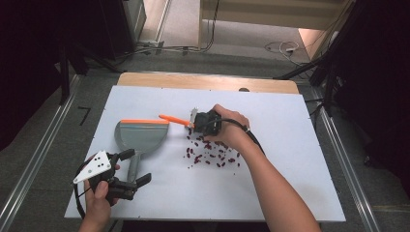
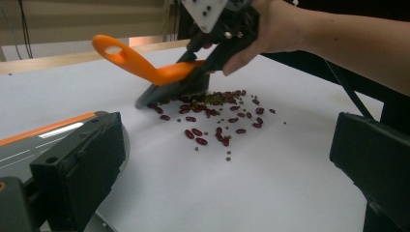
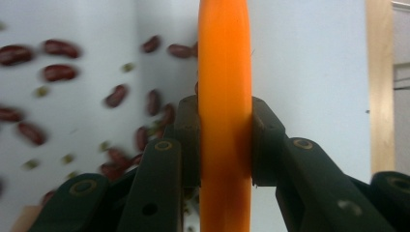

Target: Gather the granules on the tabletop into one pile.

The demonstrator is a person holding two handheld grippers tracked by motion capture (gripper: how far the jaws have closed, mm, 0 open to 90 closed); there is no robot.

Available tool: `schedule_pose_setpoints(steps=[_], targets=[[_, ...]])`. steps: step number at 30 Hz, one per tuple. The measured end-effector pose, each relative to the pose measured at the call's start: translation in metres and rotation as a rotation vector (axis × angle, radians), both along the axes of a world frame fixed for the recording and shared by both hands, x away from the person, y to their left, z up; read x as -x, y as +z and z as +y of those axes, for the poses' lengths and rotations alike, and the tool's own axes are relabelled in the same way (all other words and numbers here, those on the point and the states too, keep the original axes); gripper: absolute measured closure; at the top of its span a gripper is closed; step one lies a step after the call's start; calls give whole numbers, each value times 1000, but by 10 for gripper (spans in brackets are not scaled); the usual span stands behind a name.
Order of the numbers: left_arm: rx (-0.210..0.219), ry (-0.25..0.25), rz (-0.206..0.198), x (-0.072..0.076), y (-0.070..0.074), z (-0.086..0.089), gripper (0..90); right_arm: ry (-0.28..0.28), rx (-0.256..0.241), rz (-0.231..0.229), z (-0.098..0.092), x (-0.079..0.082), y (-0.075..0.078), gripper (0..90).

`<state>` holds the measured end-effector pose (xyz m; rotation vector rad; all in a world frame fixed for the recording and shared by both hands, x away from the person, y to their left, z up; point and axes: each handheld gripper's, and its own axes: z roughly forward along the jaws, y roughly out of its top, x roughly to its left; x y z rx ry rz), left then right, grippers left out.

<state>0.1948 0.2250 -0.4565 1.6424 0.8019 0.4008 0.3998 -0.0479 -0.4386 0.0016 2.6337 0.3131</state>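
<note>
Right gripper (image 1: 197, 122) jaws clamp the orange brush handle (image 3: 225, 96) over beans (image 1: 212, 153) – left gripper (image 1: 138, 167) jaws gape, empty

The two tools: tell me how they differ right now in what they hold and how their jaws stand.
The right tool is clamped on the orange brush handle, jaws shut against both its sides; the left tool holds nothing, its jaws spread wide. The right tool tilts the brush over the scattered beans; the left tool sits by the grey dustpan, its jaws on either side of the dustpan's handle without gripping it. Both are black, two-jawed, and hand-held.
</note>
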Motion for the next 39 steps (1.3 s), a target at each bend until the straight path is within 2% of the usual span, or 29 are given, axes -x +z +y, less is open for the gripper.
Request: schedule_pose_setpoints(steps=[5,11,13,14,17,19,20,24,27,28,29,31,34,36,37,39], targets=[[1,-2,3,0,0,-2,2,40,-2,8,-12,19,-2,689],[-2,-3,5,-1,-1,-3,3,84,0,27,-22,32,-2,689],[-3,-3,6,-1,-1,-3,2,84,-10,7,-23,32,1,688],[-5,-3,6,-1,-1,-2,3,91,-17,15,-23,31,2,688],[-2,-3,7,-2,-1,-2,3,83,-48,-20,-24,30,7,688],[-2,-1,8,-2,-2,-2,3,92,-49,-29,-21,28,10,688],[-2,-1,8,-3,-1,-2,3,90,-49,-49,-18,28,10,688],[-3,-5,6,-2,-1,-2,2,135,-41,-41,-3,27,2,688],[-4,-6,7,-2,-1,-2,3,157,-34,-14,3,30,-3,688],[-3,-6,7,-2,-2,-2,3,159,-19,-16,3,32,-4,688],[-2,-6,9,-3,-2,-1,2,151,-6,-15,3,35,-4,688],[-2,-6,11,-3,-2,-1,3,181,10,-8,0,37,-2,688],[-5,-5,11,-3,-2,-2,3,195,21,24,-6,43,0,689],[-5,-6,11,-3,-2,-3,3,201,13,29,-10,45,1,688],[-5,-6,10,-3,-2,-3,3,201,5,14,-11,44,3,688],[-6,-5,11,-3,-2,-3,2,170,-21,10,-14,45,7,688]])
